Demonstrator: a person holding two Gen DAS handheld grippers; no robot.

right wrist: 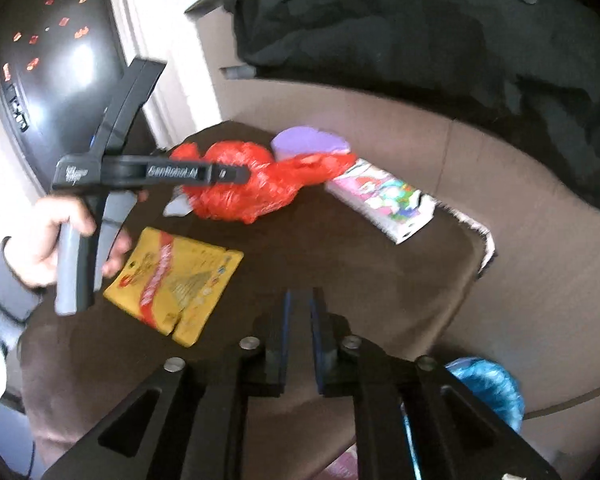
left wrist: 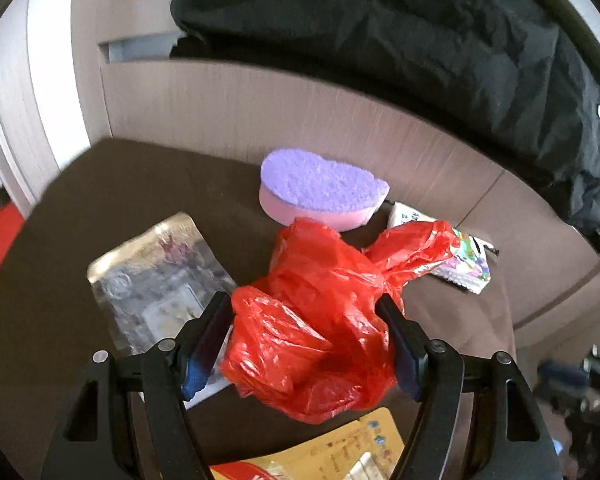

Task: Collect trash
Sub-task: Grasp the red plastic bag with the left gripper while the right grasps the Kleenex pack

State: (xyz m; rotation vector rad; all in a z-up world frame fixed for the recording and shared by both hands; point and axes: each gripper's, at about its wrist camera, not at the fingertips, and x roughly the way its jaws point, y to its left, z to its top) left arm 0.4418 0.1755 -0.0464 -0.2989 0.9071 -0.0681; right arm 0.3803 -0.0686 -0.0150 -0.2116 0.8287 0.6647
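Observation:
A crumpled red plastic bag (left wrist: 316, 312) sits between the fingers of my left gripper (left wrist: 306, 304), which is closed on it over the dark brown table (left wrist: 80, 208). The bag also shows in the right wrist view (right wrist: 252, 184), with the left gripper (right wrist: 236, 172) at it. My right gripper (right wrist: 300, 304) is nearly shut and empty, above the table's near side. Other trash lies around: a silver foil pouch (left wrist: 152, 276), a yellow snack packet (right wrist: 176, 280) and a colourful wrapper (right wrist: 384, 200). A purple sponge (left wrist: 320, 188) lies behind the bag.
A black jacket (left wrist: 420, 40) hangs over the beige panel behind the table. A blue plastic bag (right wrist: 488, 388) sits low at the right, beside the table. A dark appliance with red lights (right wrist: 48, 60) stands to the left.

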